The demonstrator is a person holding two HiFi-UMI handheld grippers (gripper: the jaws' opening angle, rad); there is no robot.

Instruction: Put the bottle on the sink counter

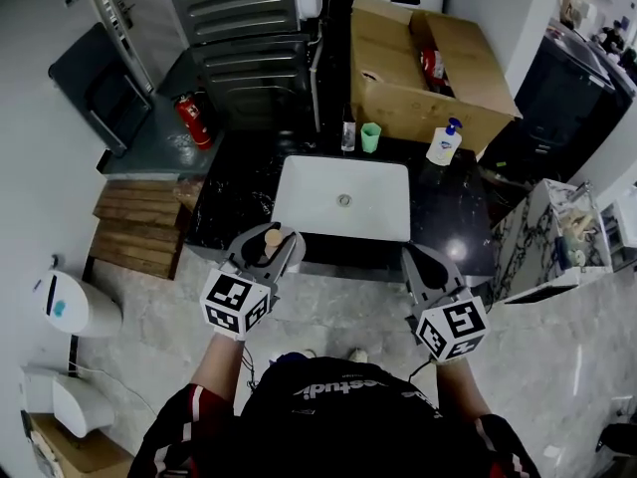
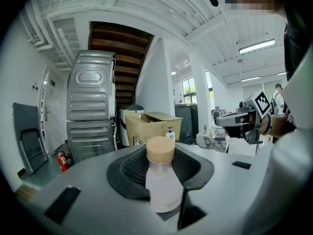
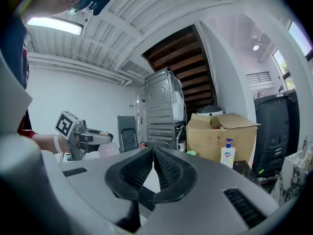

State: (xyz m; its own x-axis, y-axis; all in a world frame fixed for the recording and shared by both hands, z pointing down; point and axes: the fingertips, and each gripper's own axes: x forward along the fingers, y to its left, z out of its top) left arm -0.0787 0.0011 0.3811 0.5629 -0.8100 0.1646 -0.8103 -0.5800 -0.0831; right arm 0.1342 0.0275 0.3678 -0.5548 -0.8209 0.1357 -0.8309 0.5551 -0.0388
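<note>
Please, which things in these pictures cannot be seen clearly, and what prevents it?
- Bottle: its base, left gripper view, hidden by the left hand-held gripper.
- Soap dispenser: label print too small in every view.
- Cardboard box: contents, head view, mostly hidden by its flaps.
- Clear item beside green cup: head view, too small to name.

Open cardboard box far ahead of the right fingers. White pump soap dispenser just in front of the box, straight ahead of the same fingers. Green cup and small clear container side by side, ahead, between the two finger pairs. Red fire extinguisher ahead-left of the left fingers, beside stacked grey machines. Wooden pallet left of the left fingers, white bin further left. Marble-pattern cabinet right of the right fingers.
</note>
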